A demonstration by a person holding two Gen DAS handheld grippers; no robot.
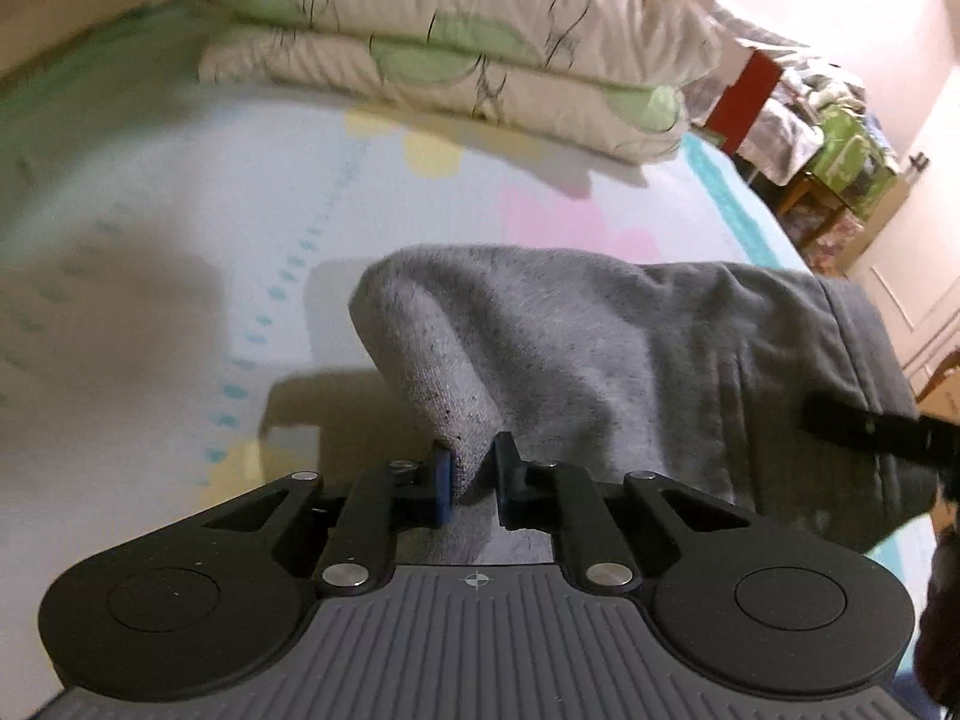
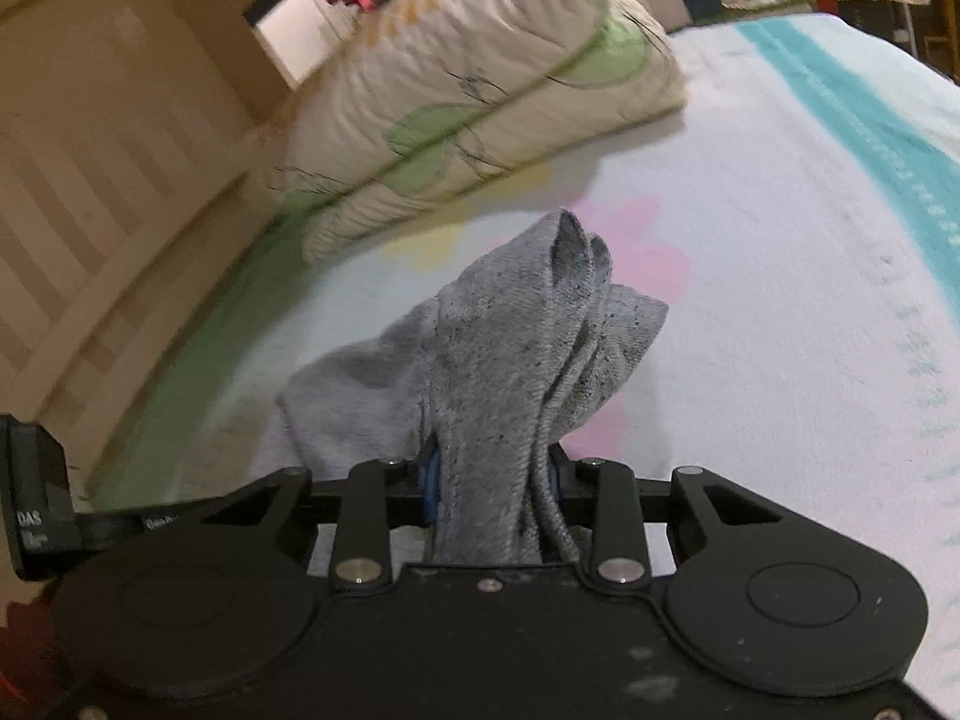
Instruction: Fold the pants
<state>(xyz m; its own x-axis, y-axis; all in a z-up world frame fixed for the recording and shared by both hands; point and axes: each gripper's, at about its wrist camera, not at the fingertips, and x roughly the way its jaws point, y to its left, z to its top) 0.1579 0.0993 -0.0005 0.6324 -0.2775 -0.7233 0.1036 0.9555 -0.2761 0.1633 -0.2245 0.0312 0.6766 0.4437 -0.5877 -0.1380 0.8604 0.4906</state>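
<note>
Left gripper point(image 1: 471, 480) clamped on grey pants point(image 1: 600, 360); right gripper point(image 2: 489, 480) clamped on bunched pants fabric; bedsheet point(image 1: 150, 300) beneath.

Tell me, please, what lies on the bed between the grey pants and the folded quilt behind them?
Only bare bedsheet, with pink and yellow printed patches. Nothing rests between the pants and the quilt; both wrist views show this.

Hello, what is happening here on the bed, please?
A person with a gripper in each hand is folding grey pants on a bed sheet. The left gripper and the right gripper each have their jaws closed on bunched fabric, lifting it. A folded quilt lies behind.
</note>
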